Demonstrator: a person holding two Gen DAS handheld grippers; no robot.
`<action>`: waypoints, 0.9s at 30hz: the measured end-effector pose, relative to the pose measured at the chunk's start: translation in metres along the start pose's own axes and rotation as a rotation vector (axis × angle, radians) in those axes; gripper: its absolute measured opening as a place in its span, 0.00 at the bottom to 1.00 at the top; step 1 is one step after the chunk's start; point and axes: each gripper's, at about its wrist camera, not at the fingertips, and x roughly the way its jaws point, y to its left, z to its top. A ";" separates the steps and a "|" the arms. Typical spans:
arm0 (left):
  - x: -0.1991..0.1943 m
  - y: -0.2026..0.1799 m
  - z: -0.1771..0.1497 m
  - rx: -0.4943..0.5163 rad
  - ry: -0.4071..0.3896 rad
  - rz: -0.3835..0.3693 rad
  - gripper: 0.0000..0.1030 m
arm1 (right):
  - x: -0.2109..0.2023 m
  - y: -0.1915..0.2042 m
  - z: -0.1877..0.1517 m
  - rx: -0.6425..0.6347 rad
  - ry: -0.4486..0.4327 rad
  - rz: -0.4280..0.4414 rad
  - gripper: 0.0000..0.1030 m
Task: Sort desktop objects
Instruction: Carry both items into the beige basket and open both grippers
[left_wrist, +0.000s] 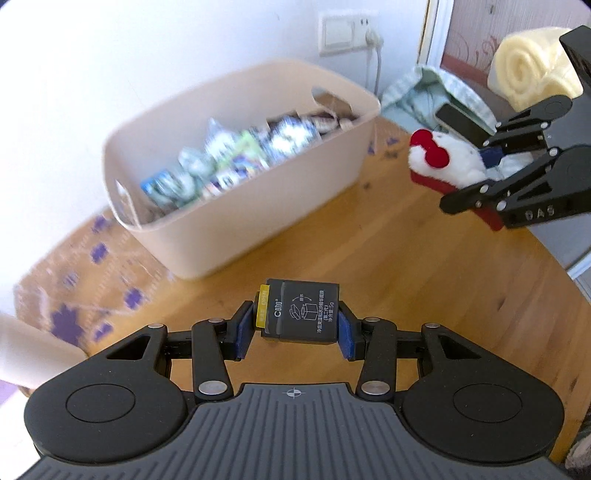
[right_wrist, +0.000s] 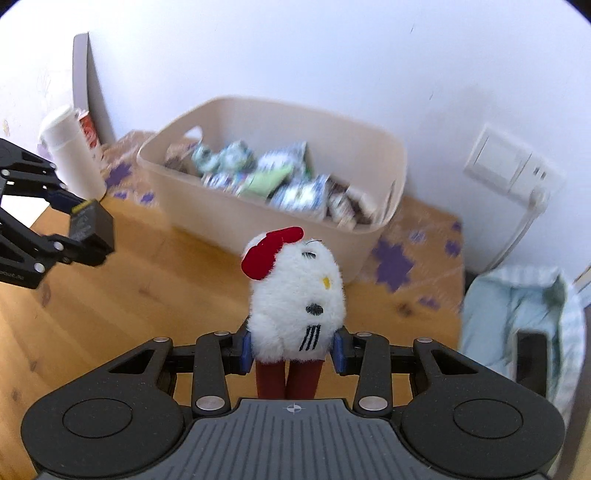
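Note:
My left gripper (left_wrist: 297, 328) is shut on a small black box (left_wrist: 301, 312) with a yellow tab, held above the wooden table. It also shows in the right wrist view (right_wrist: 90, 230). My right gripper (right_wrist: 293, 349) is shut on a white plush toy (right_wrist: 295, 295) with a red bow and red legs. The toy also shows in the left wrist view (left_wrist: 448, 160), at the right. A beige plastic bin (left_wrist: 236, 221) holding several snack packets stands at the back of the table, ahead of both grippers; it also shows in the right wrist view (right_wrist: 229, 218).
A wooden table (left_wrist: 406, 277) with a purple-flowered cloth (left_wrist: 85, 295) under the bin. A white cylinder and a red can (right_wrist: 70, 147) stand left of the bin. A pale green garment (right_wrist: 517, 314), a phone (left_wrist: 461, 122) and a rolled yellow towel (left_wrist: 528, 70) lie to the right.

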 end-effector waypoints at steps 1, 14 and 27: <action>-0.005 0.002 0.002 0.012 -0.018 0.018 0.45 | -0.003 -0.004 0.005 0.005 -0.010 -0.004 0.36; -0.018 0.048 0.064 -0.026 -0.170 0.144 0.45 | -0.006 -0.036 0.085 0.002 -0.129 -0.065 0.36; 0.051 0.073 0.116 -0.191 -0.067 0.193 0.45 | 0.063 -0.031 0.119 0.071 -0.101 -0.079 0.36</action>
